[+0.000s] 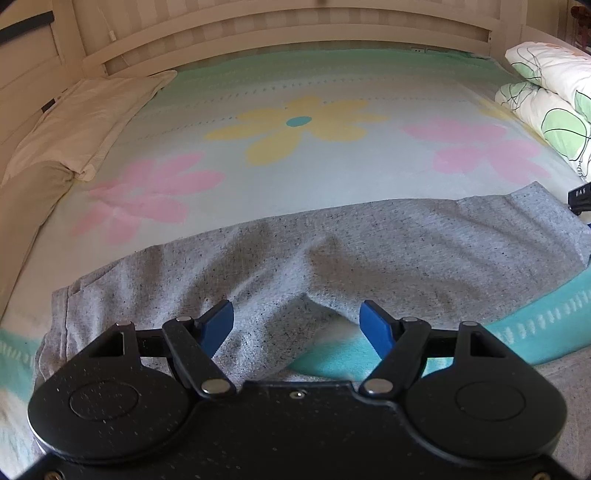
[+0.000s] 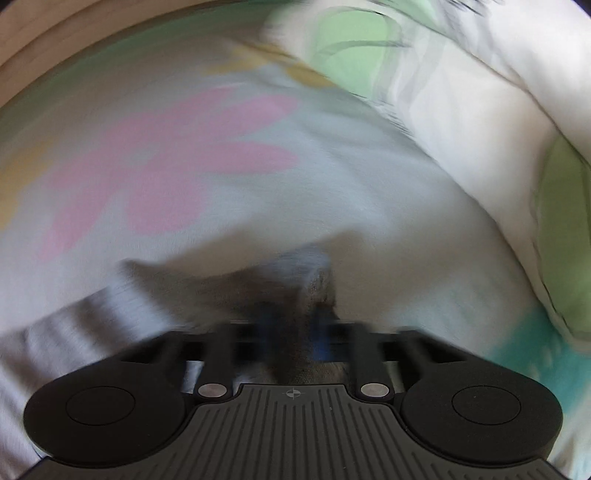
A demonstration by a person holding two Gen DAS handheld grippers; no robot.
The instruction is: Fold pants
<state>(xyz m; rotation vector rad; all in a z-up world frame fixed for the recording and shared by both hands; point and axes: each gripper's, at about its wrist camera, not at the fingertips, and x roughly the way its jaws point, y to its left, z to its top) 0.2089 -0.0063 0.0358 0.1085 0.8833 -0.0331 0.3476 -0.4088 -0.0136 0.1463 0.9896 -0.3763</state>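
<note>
Left wrist: gray pants (image 1: 332, 243) lie under the wide-spread left gripper (image 1: 297, 325).

The pants (image 1: 332, 251) are soft heathered grey knit cloth, flecked dark, matt and lightly creased. The bedsheet (image 1: 314, 177) beneath is smooth matt woven cloth printed with flat pastel flowers. The headboard (image 1: 258, 33) looks like painted wood with a dull cream finish. The plain pillow (image 1: 85, 118) is matt cream cotton; the leaf-print pillows (image 1: 550, 92) are smooth cloth. The left gripper (image 1: 297, 326) has speckled matt black plastic, shiny metal rivets, and blue matt pads (image 1: 218, 326).
</note>
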